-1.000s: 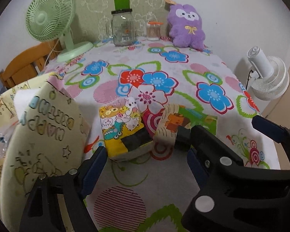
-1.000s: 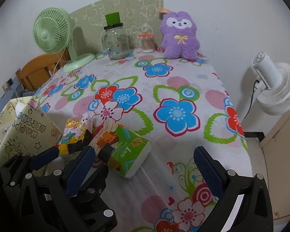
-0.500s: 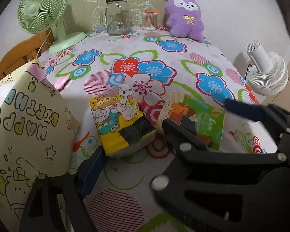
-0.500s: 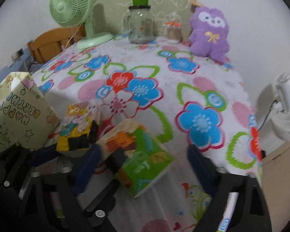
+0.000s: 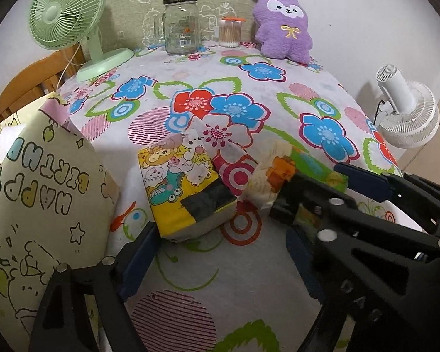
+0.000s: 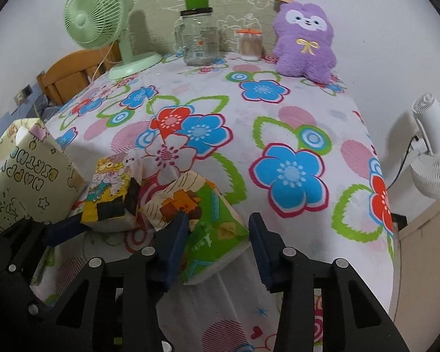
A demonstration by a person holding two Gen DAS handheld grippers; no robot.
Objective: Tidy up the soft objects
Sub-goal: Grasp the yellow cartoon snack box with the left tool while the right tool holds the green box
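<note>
Two tissue packs lay side by side near the front edge of the flowered tablecloth [image 6: 293,123]: one yellow cartoon-print pack [image 5: 184,193], one green pack [image 6: 211,228] with an orange animal, tilted. Right gripper [image 6: 217,243]: jaws just closing around the green pack, left pad touching, right pad apart. Left gripper [image 5: 220,261]: jaws wide, yellow pack between, ungripped. One birthday gift bag [image 5: 35,205]. Two fans, one purple plush [image 6: 305,44].

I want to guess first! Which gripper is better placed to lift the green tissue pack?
The right gripper. Its jaws have just been closing and sit on either side of the green tissue pack. The left gripper is open near the yellow tissue pack.
</note>
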